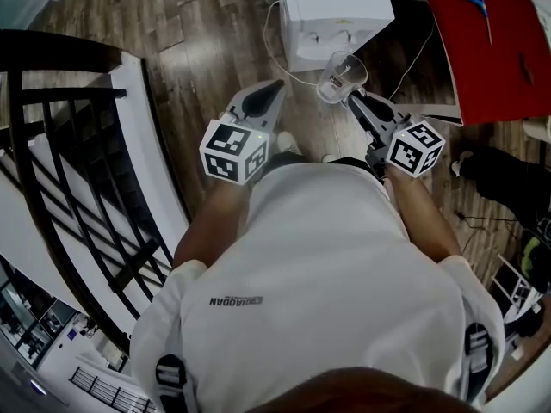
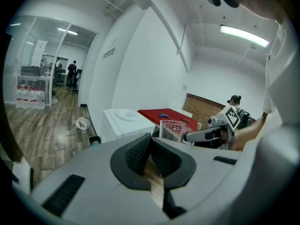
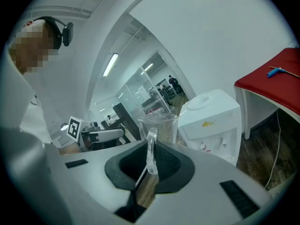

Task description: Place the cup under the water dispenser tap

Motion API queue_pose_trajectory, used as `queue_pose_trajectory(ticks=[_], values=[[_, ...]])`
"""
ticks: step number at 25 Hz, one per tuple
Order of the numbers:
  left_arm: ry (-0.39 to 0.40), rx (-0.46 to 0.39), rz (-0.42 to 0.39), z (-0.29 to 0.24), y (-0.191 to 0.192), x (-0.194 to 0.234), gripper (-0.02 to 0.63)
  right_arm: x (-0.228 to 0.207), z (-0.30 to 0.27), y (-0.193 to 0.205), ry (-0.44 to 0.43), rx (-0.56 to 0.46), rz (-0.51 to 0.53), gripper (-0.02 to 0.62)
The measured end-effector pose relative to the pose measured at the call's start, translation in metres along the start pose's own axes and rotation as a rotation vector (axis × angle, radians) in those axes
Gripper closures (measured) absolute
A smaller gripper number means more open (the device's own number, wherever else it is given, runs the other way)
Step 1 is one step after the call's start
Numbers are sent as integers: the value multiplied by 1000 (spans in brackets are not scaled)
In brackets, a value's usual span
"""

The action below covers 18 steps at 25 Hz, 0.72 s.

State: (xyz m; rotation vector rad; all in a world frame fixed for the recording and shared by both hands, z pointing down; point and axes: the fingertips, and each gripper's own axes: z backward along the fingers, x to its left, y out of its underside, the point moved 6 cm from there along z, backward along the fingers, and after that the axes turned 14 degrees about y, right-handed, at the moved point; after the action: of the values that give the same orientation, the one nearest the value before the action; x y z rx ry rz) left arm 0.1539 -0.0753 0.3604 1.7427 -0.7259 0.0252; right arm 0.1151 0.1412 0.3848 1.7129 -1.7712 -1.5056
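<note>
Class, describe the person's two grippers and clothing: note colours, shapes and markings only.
The left gripper and right gripper are grey and taper to two jaws lined with black ribbed pads. Each carries a white cube with black square markers. The person wears a white short-sleeved T-shirt with dark shoulder straps.

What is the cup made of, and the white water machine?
The cup looks like clear glass or hard plastic: you can see straight through it. The water dispenser looks like smooth white plastic, slightly glossy, with moulded rounded edges.
</note>
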Motion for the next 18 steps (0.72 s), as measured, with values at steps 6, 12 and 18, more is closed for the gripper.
queue_pose_trajectory(ticks=[6,12,18], values=[[56,40,-2,-14,15,12,611,-15,-8,17,81,-1,-5,551],[97,66,-1,-16,24,21,611,-14,-14,26,139,11,-4,551],[97,67,14,-26,42,37,611,-23,-24,39,150,15,1,551]])
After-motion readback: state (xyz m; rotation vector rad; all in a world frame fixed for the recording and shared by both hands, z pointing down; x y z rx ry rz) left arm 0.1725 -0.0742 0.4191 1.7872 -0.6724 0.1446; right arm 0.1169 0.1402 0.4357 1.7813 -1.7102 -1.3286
